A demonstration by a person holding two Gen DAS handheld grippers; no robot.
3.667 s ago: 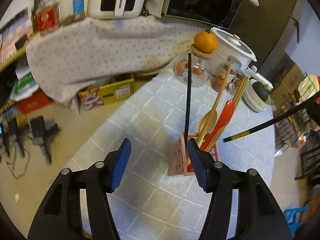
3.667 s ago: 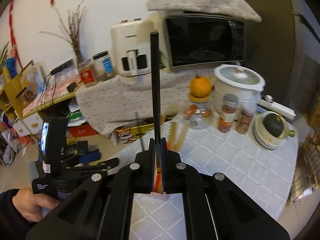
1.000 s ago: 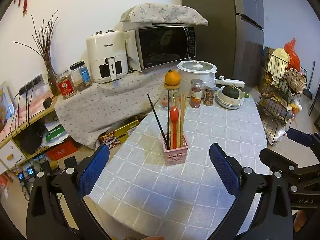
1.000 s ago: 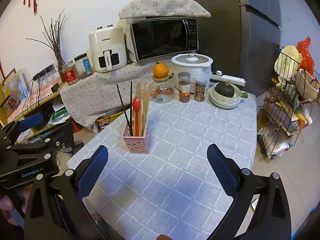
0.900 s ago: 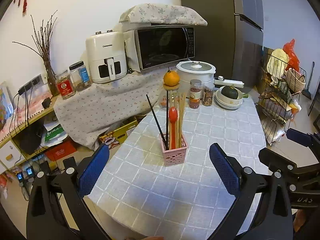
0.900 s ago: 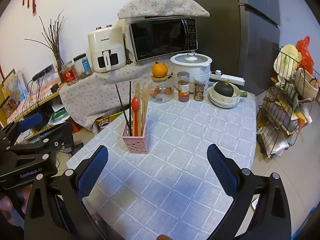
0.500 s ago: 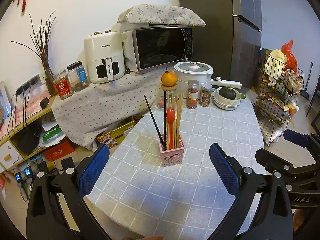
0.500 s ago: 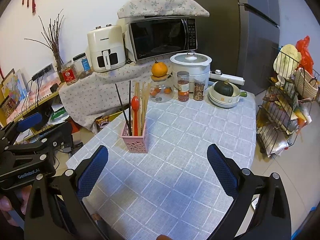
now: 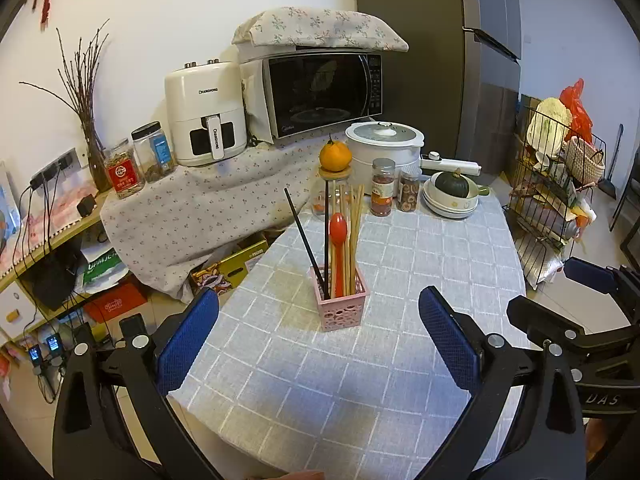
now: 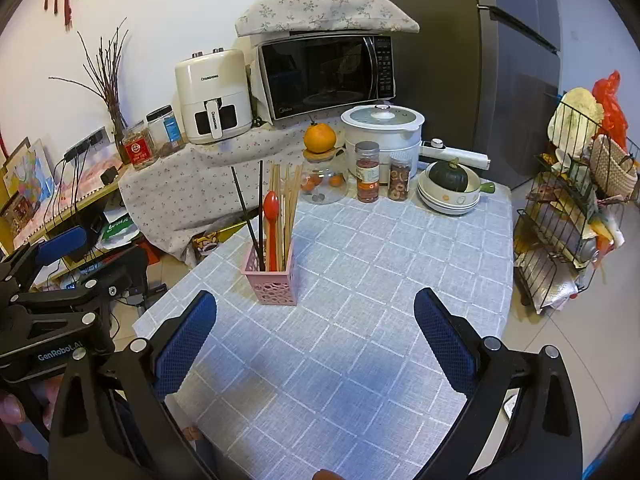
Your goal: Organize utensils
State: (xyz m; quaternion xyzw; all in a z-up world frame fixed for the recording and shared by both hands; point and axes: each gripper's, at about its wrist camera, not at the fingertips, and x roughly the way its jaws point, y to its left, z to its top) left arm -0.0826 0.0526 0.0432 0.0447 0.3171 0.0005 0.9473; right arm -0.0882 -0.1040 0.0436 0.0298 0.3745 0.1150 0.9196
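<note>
Pink perforated plastic forms the square utensil holder (image 9: pixel 341 305), standing on the counter (image 9: pixel 420 264) with its grey checked cloth. It holds thin black chopsticks (image 9: pixel 305 240), pale wooden chopsticks (image 9: pixel 354 236) and a glossy red spoon (image 9: pixel 338 240). Left tool (image 9: pixel 318 344) and right tool (image 10: pixel 316 340) hover near the counter's front edge, blue padded jaws spread wide, gripping nothing.

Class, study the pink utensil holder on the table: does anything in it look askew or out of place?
One black chopstick leans far left out of the pink holder, while its partner, the red spoon and the wooden chopsticks stand nearly upright. Nothing is spilled.
</note>
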